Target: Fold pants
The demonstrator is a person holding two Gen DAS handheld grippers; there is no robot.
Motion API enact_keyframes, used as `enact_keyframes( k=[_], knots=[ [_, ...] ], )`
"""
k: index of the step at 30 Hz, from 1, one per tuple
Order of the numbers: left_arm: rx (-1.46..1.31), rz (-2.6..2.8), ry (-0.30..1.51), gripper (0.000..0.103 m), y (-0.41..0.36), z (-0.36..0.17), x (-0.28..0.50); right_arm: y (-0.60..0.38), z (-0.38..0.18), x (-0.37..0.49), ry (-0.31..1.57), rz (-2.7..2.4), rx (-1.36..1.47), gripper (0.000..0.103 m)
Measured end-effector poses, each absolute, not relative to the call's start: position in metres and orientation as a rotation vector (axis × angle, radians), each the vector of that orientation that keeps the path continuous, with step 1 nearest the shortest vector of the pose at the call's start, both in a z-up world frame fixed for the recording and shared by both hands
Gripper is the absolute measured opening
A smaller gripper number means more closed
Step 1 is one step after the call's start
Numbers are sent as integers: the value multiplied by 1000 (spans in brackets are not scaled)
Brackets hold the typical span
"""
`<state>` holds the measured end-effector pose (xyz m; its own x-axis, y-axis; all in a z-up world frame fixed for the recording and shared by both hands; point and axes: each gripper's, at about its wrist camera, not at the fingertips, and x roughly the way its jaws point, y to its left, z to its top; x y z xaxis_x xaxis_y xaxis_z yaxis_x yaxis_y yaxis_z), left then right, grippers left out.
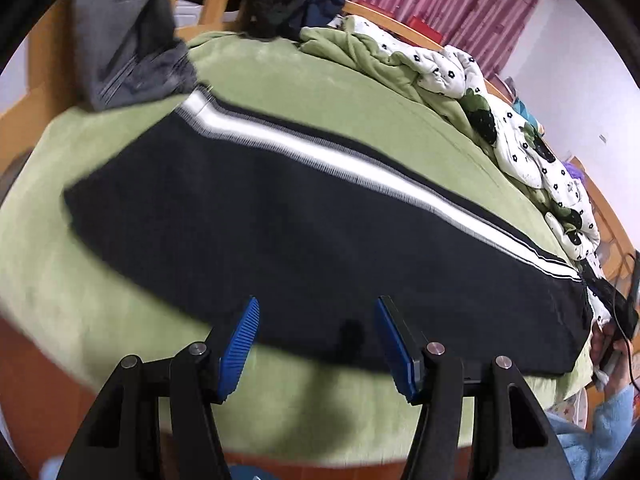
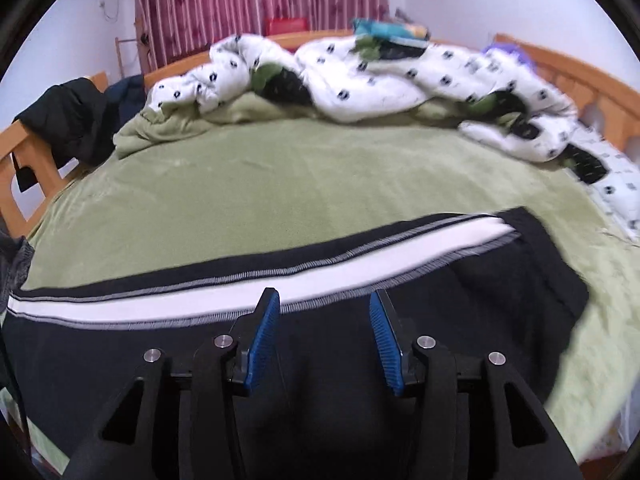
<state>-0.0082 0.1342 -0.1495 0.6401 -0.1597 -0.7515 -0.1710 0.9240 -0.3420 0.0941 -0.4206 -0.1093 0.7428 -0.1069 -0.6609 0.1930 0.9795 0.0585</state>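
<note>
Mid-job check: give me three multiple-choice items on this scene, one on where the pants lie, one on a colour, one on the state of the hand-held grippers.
1. Where do the pants lie?
A. Flat on the green blanket
B. Draped over the bed frame
C. On the floor

2. What colour is the wide stripe along the pants?
A. Red
B. White
C. Yellow

3. How does the right hand-held gripper stand?
A. Shut on the pants
C. Shut on the quilt
B. Open, nothing between the pads

Key: 1 A, the dark pants are spread on the green blanket; 2 B, a white band runs along the leg; 3 B, its blue pads stand apart above the cloth. The left hand-held gripper is open too.
</note>
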Motion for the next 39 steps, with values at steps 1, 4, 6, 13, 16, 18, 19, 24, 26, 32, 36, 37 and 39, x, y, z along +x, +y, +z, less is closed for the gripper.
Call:
enact_keyframes(
  k=[1,4,6,13,16,18,19,24,26,32,36,37,39],
  knots=[
    [-438,-5,877,56,135,-153,-19,-419,-109,82,723,-203,125,46],
    [-550,-74,878,56,142,-166,-36,-421,-116,50,763,-221,242,47],
    [-596,-58,858,56,149,-173,-40,-415,-117,36,798,-197,273,47],
    [-790,-50,810,51,198,-196,-21,-387,-106,6,737,-219,231,51],
    [-816,0,797,41,213,-198,-13,-388,-106,12,747,-202,290,51],
    [-852,19,790,38,223,-201,-6,-387,-109,17,750,-192,314,51],
    [-869,22,789,36,228,-201,-1,-386,-110,19,749,-196,312,51],
    [-856,85,802,27,243,-197,21,-376,-123,28,787,-192,291,51],
    [-845,97,798,27,250,-196,24,-374,-126,30,808,-173,295,51],
    [-924,150,741,24,268,-207,29,-373,-123,22,801,-172,251,51],
    [-971,207,748,14,276,-203,29,-384,-130,13,787,-166,256,51],
    [-921,230,764,10,273,-198,31,-388,-131,13,808,-174,258,51],
    [-703,314,788,10,250,-174,39,-395,-131,11,836,-141,278,51]
  ],
)
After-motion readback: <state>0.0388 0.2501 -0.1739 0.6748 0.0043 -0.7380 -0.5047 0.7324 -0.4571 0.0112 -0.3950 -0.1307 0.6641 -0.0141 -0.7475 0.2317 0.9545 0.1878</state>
